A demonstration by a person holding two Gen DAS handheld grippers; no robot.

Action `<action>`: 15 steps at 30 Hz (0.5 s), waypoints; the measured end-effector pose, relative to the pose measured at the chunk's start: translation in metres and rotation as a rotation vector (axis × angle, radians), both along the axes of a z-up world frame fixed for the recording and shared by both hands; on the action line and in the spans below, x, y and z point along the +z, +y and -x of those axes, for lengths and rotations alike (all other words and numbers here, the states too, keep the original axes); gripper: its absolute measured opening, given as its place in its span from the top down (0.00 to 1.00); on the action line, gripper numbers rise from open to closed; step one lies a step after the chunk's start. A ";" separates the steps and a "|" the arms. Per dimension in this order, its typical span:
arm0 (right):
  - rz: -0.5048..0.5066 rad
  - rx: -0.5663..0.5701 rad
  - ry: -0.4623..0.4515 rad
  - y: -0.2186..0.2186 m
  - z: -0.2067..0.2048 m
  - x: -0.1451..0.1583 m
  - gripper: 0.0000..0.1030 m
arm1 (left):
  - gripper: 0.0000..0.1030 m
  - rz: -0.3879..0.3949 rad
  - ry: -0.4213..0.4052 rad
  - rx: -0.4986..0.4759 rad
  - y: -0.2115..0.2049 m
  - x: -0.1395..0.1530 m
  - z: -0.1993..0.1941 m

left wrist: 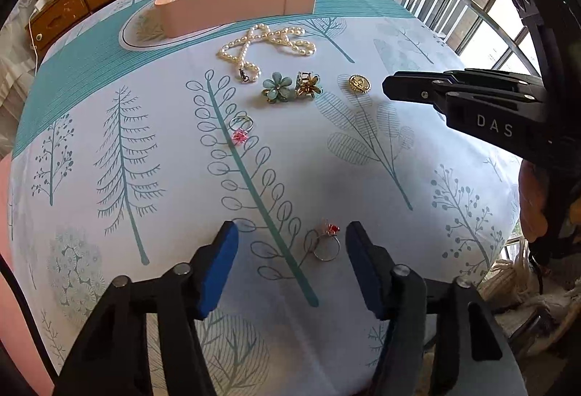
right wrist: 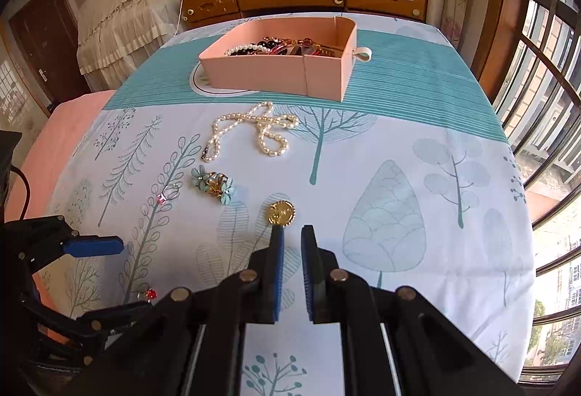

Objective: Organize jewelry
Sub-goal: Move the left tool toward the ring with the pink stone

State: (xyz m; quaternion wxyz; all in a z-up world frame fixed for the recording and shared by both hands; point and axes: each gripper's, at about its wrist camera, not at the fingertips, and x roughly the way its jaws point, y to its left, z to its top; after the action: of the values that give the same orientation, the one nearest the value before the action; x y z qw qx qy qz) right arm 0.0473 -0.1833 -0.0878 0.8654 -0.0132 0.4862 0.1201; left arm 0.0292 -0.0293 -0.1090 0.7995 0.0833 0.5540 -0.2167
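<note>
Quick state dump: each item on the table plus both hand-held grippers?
Left hand-held gripper: open, straddling the red-stone ring.
Right hand-held gripper: shut, empty, behind the gold brooch.
Red-stone ring: loose on cloth.
Pink-stone ring: loose.
Flower brooches: loose, touching.
Gold brooch: loose.
Pearl necklace: loose, tangled.
Pink box: open, holding jewelry.

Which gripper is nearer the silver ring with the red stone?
Left. The left gripper straddles the silver ring with the red stone, pads not touching; the right gripper sits by the gold round brooch.
</note>
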 end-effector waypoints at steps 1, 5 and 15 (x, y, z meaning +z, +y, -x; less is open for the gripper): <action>-0.002 0.000 -0.002 0.000 0.001 0.000 0.90 | 0.48 0.002 0.000 0.002 0.000 0.000 -0.002; -0.010 0.003 -0.007 0.000 0.003 0.000 0.90 | 0.53 0.005 0.007 -0.005 -0.002 0.001 -0.002; -0.038 0.003 -0.009 -0.006 0.003 -0.003 0.90 | 0.74 -0.061 0.005 -0.074 -0.024 0.000 0.003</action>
State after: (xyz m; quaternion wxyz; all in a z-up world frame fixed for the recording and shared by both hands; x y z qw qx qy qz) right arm 0.0441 -0.1898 -0.0906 0.8675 0.0018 0.4800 0.1305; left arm 0.0261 -0.0530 -0.1089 0.7865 0.1278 0.5589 -0.2294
